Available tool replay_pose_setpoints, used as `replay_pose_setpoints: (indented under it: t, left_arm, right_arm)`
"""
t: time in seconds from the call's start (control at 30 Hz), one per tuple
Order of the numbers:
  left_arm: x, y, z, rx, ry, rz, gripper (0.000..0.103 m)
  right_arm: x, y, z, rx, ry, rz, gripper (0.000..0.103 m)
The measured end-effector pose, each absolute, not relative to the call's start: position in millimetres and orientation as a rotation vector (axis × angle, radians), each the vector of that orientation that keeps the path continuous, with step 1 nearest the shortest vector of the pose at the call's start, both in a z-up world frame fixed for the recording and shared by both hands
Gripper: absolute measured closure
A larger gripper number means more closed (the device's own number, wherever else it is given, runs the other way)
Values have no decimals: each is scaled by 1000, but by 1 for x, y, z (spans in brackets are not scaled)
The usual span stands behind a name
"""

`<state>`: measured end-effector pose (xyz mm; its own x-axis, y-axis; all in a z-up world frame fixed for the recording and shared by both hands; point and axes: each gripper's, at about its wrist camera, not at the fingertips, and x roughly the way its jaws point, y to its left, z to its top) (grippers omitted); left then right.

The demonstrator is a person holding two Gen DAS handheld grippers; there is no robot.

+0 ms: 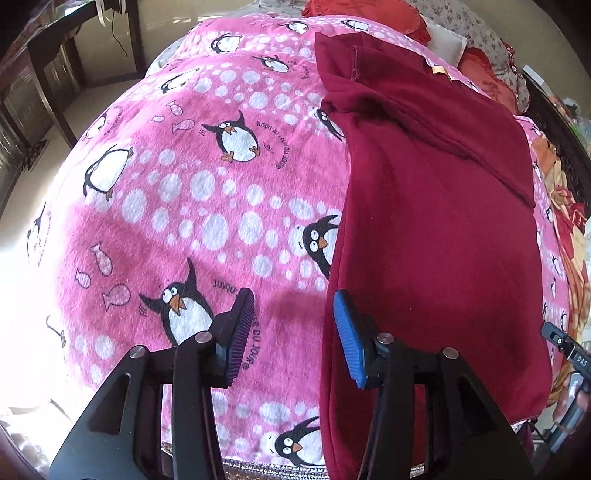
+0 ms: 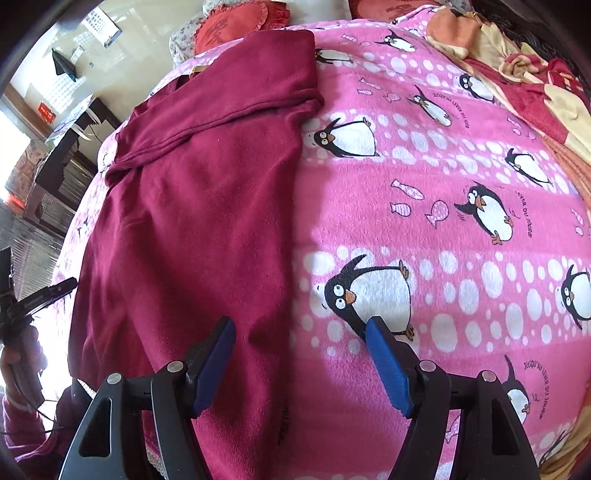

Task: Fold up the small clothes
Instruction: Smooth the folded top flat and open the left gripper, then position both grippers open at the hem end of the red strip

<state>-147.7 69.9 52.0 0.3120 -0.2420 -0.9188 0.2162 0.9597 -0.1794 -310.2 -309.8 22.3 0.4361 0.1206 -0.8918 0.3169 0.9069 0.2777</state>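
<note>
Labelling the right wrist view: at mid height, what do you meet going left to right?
Dark table → dark red garment → pink penguin blanket → orange and cream cloth.

One dark red garment [image 1: 436, 229] lay on the bed, folded lengthwise. One pink penguin-print blanket [image 1: 192, 192] covered the bed. Two grippers were in view: the left gripper [image 1: 293, 332] and the right gripper [image 2: 301, 363], each with two blue pads. Two red cushions [image 1: 373, 18] sat at the far end in the left wrist view. One orange and cream patterned cloth [image 2: 517, 55] lay bunched at the bed's far edge.
</note>
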Motion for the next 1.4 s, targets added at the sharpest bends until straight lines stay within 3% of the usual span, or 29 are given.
replay_pose_setpoints:
  t: [1.13, 1.27, 1.4]
  left_arm:
    - [-220, 58, 33, -27, 1307, -397, 57]
    - [-221, 55, 31, -62, 1296, -415, 44]
    - [-218, 47, 29, -54, 1299, -423, 42]
  right_arm:
    - [-365, -288, 25, 542, 1093, 54, 29]
    - [-364, -284, 26, 539, 1091, 69, 27]
    - [-363, -280, 26, 541, 1095, 80, 27]
